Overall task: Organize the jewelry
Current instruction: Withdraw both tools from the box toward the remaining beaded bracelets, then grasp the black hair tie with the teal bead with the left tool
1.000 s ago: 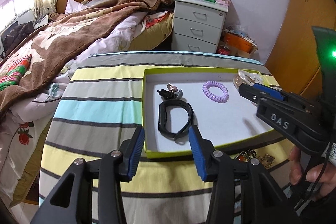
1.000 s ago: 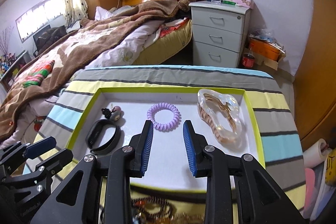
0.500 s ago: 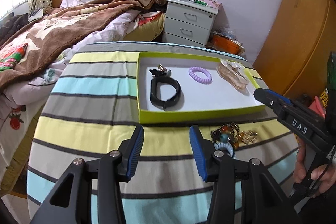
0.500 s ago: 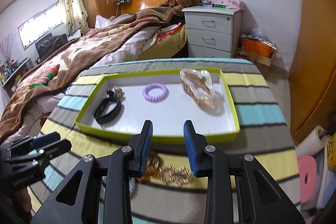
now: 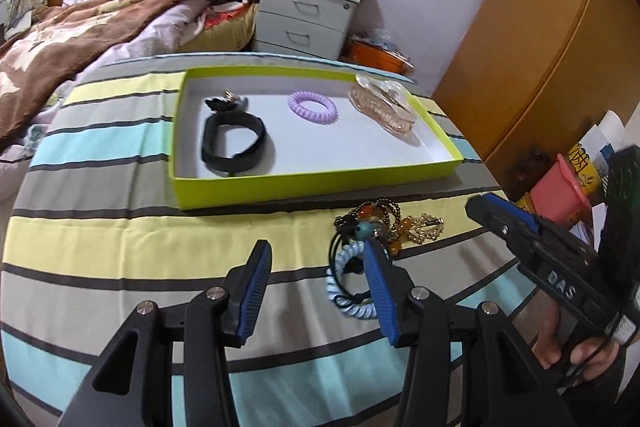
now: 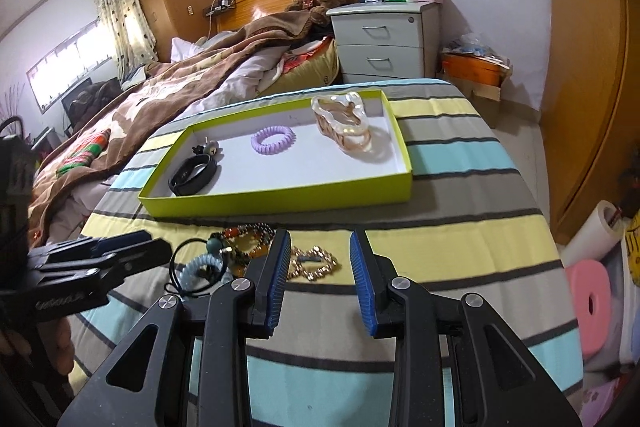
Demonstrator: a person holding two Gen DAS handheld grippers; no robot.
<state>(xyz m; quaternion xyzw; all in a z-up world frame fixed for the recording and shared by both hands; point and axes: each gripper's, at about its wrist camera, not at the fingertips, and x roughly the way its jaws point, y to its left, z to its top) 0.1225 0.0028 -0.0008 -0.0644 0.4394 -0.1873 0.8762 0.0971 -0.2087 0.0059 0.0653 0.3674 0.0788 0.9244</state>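
A lime-green tray [image 5: 320, 183] [image 6: 280, 201] on the striped table holds a black band [image 5: 234, 147] [image 6: 194, 169], a purple coil hair tie [image 5: 313, 107] [image 6: 273, 139] and a clear hair claw [image 5: 382, 105] [image 6: 346, 125]. In front of the tray lies a pile: a beaded bracelet [image 5: 376, 223] [image 6: 244, 239], a gold chain [image 5: 424, 229] [image 6: 314, 263] and a light blue coil tie [image 5: 348, 287] [image 6: 200, 267]. My left gripper [image 5: 318, 291] is open and empty just left of the pile. My right gripper [image 6: 320, 279] is open and empty, above the gold chain.
The table carries a striped cloth [image 5: 100, 235]. A bed with a brown blanket [image 6: 180, 87] lies behind it, with a grey nightstand [image 6: 386, 43]. A wooden wardrobe [image 5: 540, 47] stands to the right. A pink cup [image 5: 560, 193] and a foam roll [image 6: 590, 303] sit off the table's right side.
Both grippers have pulled back from over the tray toward the table's near side. The jewelry pile in front of the tray has come into view. Both stay open.
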